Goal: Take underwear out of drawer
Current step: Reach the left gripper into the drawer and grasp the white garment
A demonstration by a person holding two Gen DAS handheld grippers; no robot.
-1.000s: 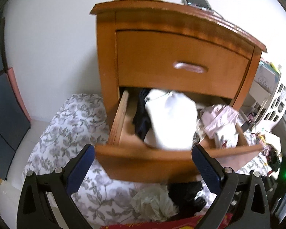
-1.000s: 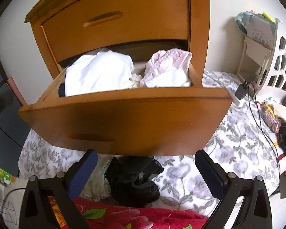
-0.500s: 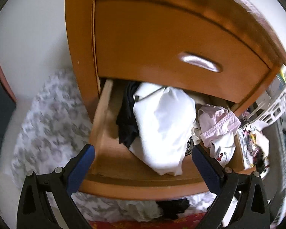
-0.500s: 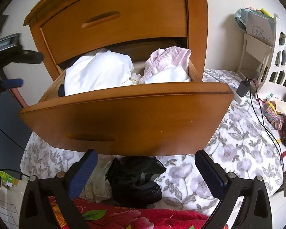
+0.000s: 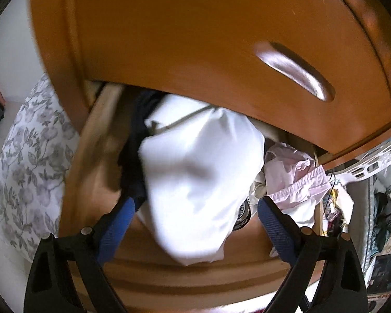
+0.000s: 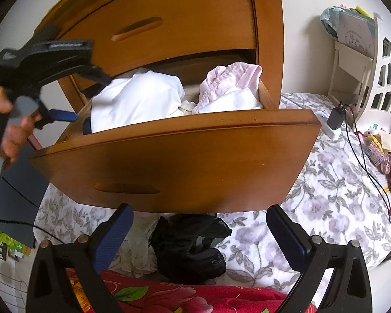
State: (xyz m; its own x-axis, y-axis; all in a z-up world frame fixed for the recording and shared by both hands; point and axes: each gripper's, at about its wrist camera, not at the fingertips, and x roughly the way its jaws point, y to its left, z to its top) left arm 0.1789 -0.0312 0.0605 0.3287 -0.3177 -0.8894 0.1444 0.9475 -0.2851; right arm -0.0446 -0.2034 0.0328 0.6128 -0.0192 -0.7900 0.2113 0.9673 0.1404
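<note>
The lower drawer [image 6: 185, 161] of a wooden nightstand stands pulled out. Inside lie a big white garment [image 5: 200, 172], pink underwear [image 5: 297, 182] at the right, and a dark garment [image 5: 135, 156] at the left. My left gripper [image 5: 195, 206] points down into the drawer, its jaws closing. The white garment lies between the blue pads, which do not press on it. The right wrist view shows the left gripper [image 6: 91, 97] at the drawer's left end. My right gripper [image 6: 199, 221] hangs open below the drawer front, above a black garment [image 6: 193, 250] on the bed.
The shut upper drawer [image 5: 195, 39] hangs close over the open one. A floral bedspread [image 6: 325, 195] and a red flowered blanket [image 6: 169, 297] lie below. A cream garment [image 6: 140, 250] sits beside the black one. A charger with cable [image 6: 336, 118] and a white shelf [image 6: 378, 78] stand at the right.
My left gripper has moved forward and down over the open drawer and tilted steeply, so the white garment now sits between its fingers. The right gripper has held still.
</note>
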